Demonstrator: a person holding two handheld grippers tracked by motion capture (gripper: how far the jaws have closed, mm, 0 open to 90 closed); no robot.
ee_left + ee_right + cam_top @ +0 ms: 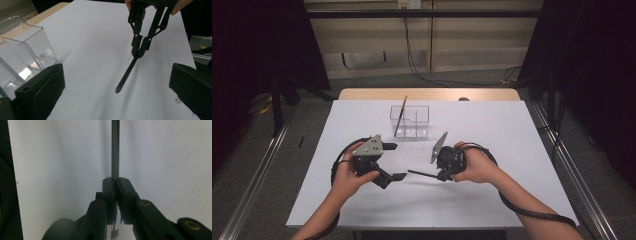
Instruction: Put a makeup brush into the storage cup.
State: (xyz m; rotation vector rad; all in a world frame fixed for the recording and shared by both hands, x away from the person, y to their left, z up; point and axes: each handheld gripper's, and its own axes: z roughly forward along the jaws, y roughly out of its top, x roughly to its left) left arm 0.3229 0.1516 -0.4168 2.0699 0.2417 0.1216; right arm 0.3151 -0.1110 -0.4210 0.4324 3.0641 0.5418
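Both forearms come in from the bottom of the high view, each hand wrapped around a black two-jaw gripper with a grey three-cornered plate on top and a black cable looping back along the arm. On the person's right side, the right gripper (438, 175) has its jaws pressed together on a thin dark pen-like stick (422, 173), pinching it at one end so the rest pokes out toward the left gripper, pretty much level and hanging just above the white sheet (512, 150) that covers the table. In the right gripper view you look straight down that stick (115, 150), with the two fingertips clamped tight on either side of it. From the left gripper view the same stick (126, 75) slants down out of the other gripper (140, 51), pointed tip lowest and near the sheet.

Over on the left, the left gripper (394, 161) is spread wide with nothing between its jaws; it's near the stick's free tip but apart from it.

Further back on the sheet sits a clear plastic organiser box with dividers (417, 122), well apart from the held stick. A thin brownish pencil-like stick (401, 115) leans upright in its left compartment. That box (27, 50) also shows just beside the left jaw in the left gripper view.
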